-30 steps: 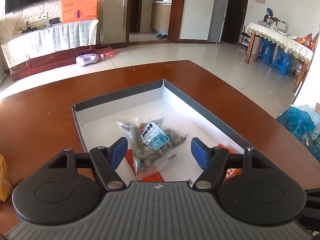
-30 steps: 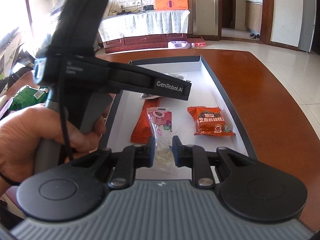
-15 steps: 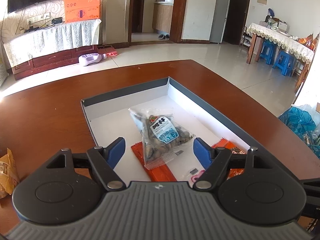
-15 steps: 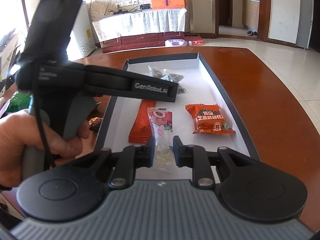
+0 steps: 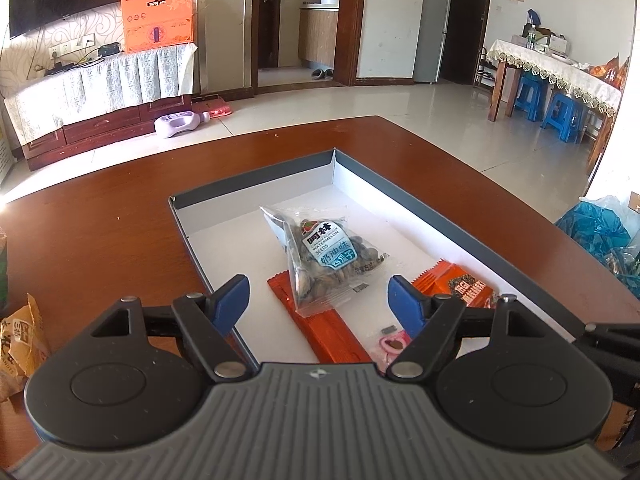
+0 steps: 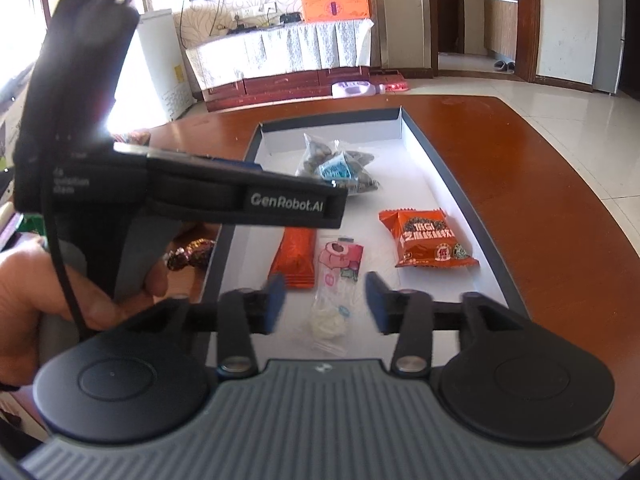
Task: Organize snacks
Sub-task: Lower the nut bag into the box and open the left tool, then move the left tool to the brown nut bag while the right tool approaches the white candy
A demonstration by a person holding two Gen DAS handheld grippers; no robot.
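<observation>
Your right gripper (image 6: 325, 302) has just been opening, releasing the pink candy packet (image 6: 338, 276) flat in the tray (image 6: 460, 184) at lower centre. Your left gripper (image 5: 318, 300) hangs wide, holding nothing.

Right gripper (image 6: 325, 304): jaws just opened, blue pads well apart, nothing pressed between them; pads blurred; tilted downward. Left gripper (image 5: 318, 300): jaws wide, blue pads clear of everything, tilted downward. In right wrist view, left gripper's black body reaches across from left, side-on. Person's left hand (image 6: 60, 292) wraps its grey handle, fingers (image 6: 156, 276) curled around front of handle.
</observation>
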